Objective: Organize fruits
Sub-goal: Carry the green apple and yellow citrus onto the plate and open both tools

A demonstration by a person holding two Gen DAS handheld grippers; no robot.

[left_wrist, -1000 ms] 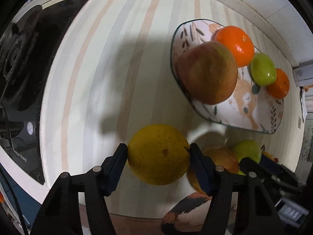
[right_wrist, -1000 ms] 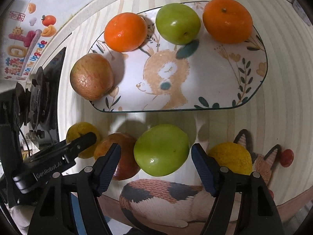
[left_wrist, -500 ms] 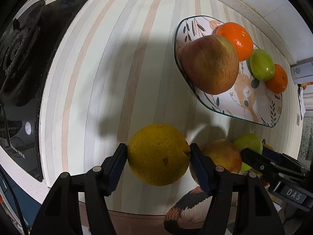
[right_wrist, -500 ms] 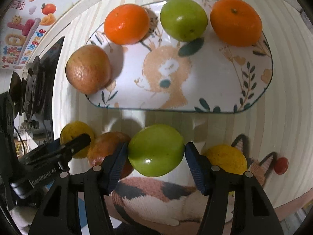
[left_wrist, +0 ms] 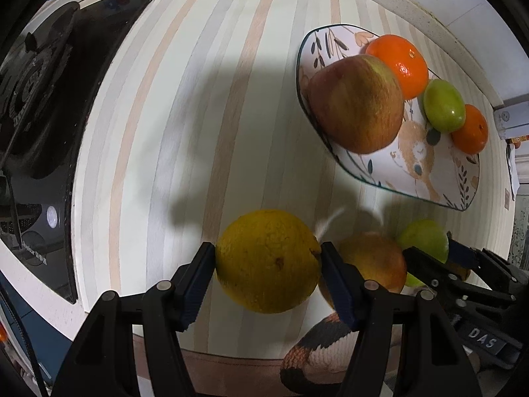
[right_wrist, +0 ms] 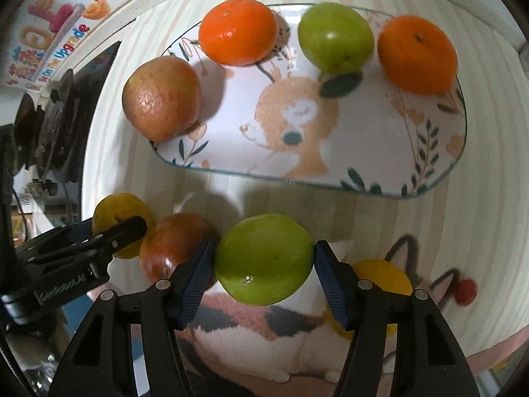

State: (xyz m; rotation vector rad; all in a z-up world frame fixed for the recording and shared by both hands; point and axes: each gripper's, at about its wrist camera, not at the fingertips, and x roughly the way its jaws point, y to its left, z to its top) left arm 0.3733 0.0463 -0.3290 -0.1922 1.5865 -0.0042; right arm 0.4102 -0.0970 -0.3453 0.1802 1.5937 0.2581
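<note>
red apple [right_wrist: 172, 244] half hidden behind right gripper [right_wrist: 264, 261], poster [right_wrist: 49, 29] cropped

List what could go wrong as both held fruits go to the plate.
1. The left tool and right tool sit close together; they may collide.
2. The red apple overhangs the plate rim; a nudge could roll it off.
3. The green fruit and yellow fruit are round and could slip.

Your left wrist view looks steeply down, close over the striped mat [left_wrist: 198, 115]. Your right wrist view looks down closely too. Both share the plate [left_wrist: 463, 195] [right_wrist: 380, 152] and red apple [left_wrist: 373, 258] [right_wrist: 172, 241].
</note>
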